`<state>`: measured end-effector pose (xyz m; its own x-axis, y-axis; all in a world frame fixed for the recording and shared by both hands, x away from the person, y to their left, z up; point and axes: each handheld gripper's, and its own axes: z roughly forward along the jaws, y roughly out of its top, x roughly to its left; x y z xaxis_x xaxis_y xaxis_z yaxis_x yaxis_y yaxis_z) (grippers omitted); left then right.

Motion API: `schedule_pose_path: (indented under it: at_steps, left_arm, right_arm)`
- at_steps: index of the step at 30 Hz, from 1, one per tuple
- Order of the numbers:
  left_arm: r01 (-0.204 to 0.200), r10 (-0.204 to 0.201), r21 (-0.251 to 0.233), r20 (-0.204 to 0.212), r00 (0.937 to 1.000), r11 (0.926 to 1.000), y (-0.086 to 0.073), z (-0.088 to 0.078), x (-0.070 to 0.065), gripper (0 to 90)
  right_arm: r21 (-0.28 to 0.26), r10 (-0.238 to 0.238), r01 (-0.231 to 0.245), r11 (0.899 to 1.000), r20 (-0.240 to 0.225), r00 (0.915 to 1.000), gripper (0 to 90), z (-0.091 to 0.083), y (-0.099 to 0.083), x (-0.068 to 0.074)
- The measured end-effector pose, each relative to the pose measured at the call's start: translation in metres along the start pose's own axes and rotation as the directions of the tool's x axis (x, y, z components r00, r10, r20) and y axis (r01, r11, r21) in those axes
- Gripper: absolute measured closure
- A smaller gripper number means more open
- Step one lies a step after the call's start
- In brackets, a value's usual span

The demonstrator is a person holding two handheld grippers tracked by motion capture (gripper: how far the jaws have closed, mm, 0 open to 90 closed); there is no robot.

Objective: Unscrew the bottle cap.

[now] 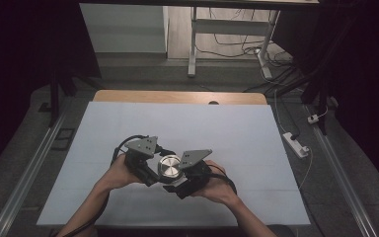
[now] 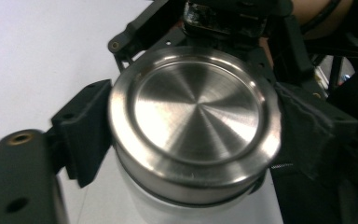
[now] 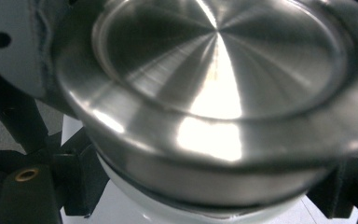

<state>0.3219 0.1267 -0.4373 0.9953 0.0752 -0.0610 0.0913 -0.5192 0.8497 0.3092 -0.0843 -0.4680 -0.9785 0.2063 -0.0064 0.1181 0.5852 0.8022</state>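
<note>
Jaws of the left gripper [image 2: 191, 135] clamp the steel lid [image 2: 193, 119] of a white bottle [image 2: 168, 210]. Just below, the right gripper [image 3: 205, 186] grips the bottle's body, held above the white table [image 1: 128, 123].

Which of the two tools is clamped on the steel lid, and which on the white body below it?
The left tool clamps the steel lid; the right tool grips the white body below.

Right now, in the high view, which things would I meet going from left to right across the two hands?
Left hand → left gripper → round steel lid of the white container → right gripper → right hand.
</note>
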Motion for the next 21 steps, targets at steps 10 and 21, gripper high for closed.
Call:
schedule_pose_path:
  at_steps: [10, 21]
  left_arm:
    - [0.117, -0.123, -0.041, -0.218, 0.9682, 0.9923, 0.006, 0.008, -0.011, 19.0]
    - [0.164, -0.170, -0.047, -0.371, 0.9131, 0.9853, 0.015, 0.016, -0.020, 2.3]
  right_arm:
    - [-0.020, 0.074, -0.072, 0.997, 0.106, 0.9916, 15.1, -0.002, 0.000, -0.004]
    - [-0.055, 0.151, -0.142, 0.988, 0.198, 0.9685, 15.1, -0.004, -0.001, -0.010]
